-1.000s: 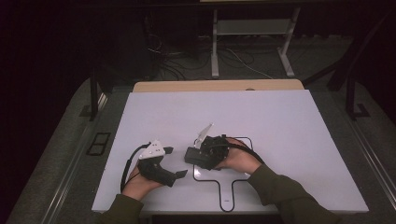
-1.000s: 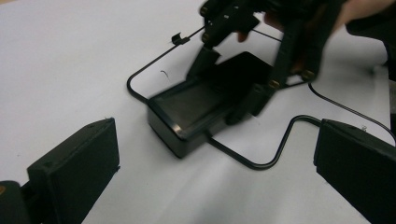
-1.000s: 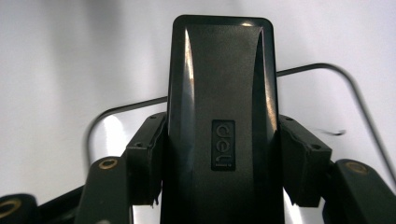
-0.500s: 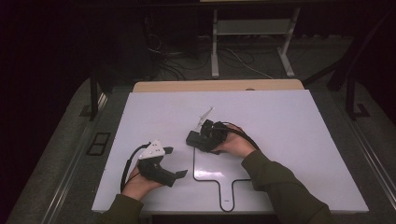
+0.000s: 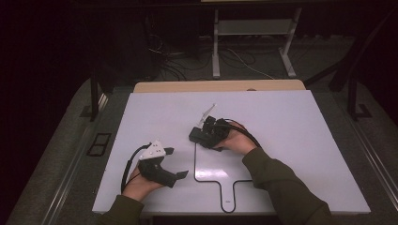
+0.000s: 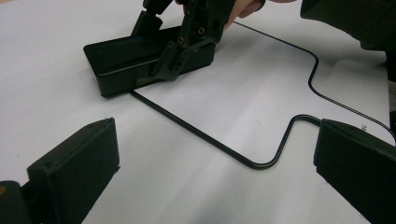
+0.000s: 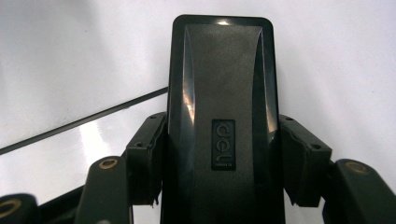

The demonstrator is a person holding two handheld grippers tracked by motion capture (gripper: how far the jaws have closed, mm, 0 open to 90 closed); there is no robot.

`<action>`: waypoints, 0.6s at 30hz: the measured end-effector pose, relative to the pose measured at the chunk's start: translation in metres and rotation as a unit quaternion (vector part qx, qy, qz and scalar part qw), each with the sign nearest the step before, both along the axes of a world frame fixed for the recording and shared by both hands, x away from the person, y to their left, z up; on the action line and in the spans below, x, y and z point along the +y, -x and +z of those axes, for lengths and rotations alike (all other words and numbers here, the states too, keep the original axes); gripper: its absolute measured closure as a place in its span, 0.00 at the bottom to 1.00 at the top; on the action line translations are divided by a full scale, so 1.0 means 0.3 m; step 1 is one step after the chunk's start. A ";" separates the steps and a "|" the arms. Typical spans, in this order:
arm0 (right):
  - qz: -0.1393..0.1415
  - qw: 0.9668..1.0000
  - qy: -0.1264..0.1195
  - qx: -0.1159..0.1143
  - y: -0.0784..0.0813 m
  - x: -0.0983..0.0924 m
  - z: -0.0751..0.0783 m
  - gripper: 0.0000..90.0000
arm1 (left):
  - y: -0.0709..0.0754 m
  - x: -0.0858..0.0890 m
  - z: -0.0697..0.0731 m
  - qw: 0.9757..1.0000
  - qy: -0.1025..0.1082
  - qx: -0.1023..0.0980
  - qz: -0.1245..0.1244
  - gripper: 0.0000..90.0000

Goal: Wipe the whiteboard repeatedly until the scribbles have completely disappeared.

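A black oblong case (image 7: pixel 222 88) with a "deli" logo on its lid sits clamped between the pads of my right gripper (image 7: pixel 222 158), which is shut on its two long sides. In the high view the case (image 5: pixel 197 135) lies on the white table at the upper left corner of a thin black outline (image 5: pixel 195 161), with my right gripper (image 5: pixel 204 133) behind it. In the left gripper view the case (image 6: pixel 121 58) lies low over the table. My left gripper (image 5: pixel 176 162) rests near the front left, open, its jaws (image 6: pixel 215 163) wide apart around bare table.
The black outline (image 6: pixel 224 151) on the white table (image 5: pixel 300 122) has the shape of a paddle board with its handle toward the front edge. A wooden strip (image 5: pixel 220 86) runs along the table's far edge. Cables and metal stands fill the dark floor beyond.
My right gripper has carried the black case away from the person, from inside the outline to its upper left corner. The left gripper has kept still.
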State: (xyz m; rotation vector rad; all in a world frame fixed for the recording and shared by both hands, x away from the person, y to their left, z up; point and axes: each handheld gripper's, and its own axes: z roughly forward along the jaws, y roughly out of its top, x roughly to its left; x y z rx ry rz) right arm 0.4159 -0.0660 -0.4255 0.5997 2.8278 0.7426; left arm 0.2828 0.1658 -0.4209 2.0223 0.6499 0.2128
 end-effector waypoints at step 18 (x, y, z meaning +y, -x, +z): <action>0.056 0.998 0.005 -0.001 0.177 0.008 0.003 0.43 | 0.002 -0.002 -0.001 1.000 0.001 -0.002 0.002 0.00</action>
